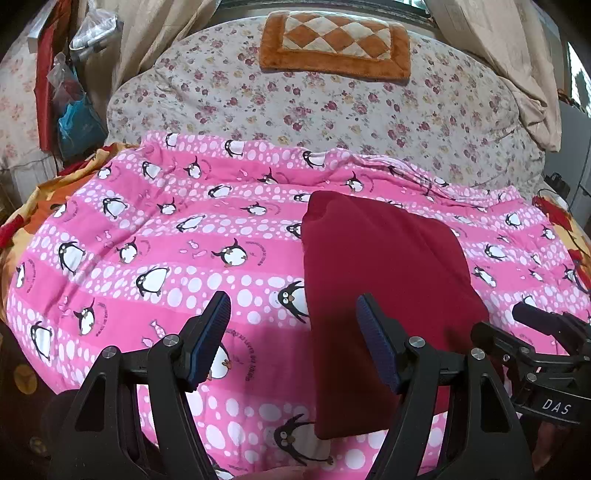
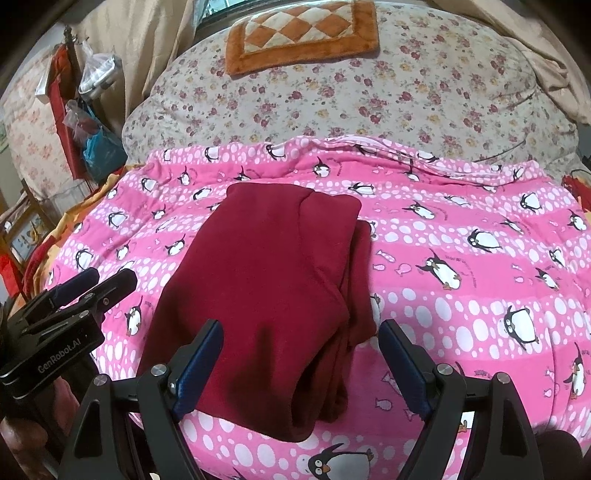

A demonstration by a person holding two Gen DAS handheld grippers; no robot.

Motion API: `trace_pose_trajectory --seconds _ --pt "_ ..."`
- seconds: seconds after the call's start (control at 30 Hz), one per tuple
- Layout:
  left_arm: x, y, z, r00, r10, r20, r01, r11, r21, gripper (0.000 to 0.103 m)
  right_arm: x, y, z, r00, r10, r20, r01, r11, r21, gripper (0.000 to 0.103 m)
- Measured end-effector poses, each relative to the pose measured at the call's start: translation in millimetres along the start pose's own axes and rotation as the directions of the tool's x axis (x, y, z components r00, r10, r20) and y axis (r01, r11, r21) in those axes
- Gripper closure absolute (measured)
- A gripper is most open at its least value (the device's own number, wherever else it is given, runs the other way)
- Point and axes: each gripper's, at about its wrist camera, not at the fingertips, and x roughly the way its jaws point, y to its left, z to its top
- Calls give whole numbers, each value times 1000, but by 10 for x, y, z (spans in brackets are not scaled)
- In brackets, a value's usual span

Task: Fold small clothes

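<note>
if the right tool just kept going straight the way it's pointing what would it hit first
Most likely the dark red garment: it lies between the right tool's open jaws, on the pink penguin blanket. Depth is unclear.

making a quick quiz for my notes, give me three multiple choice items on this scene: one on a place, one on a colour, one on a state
1. Where does the dark red garment lie?
A. on the pink penguin blanket
B. on the orange checkered cushion
C. on the floor

2. What colour are the pads on the right gripper?
A. yellow
B. blue
C. white

3. What state is the left gripper in?
A. shut on the garment
B. shut on the blanket
C. open, holding nothing

Answers: 1 A, pink penguin cloth shows all around the garment. 2 B, both pads look dark blue. 3 C, its jaws stand apart with nothing pinched between them.
</note>
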Motion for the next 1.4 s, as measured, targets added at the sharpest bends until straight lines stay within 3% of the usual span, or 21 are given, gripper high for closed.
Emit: trace_pose_trajectory --seconds 1.4 --pt "40 20 -45 1000 -5 -18 5 1000 6 32 94 31 -17 999 5 -35 -6 1000 -11 17"
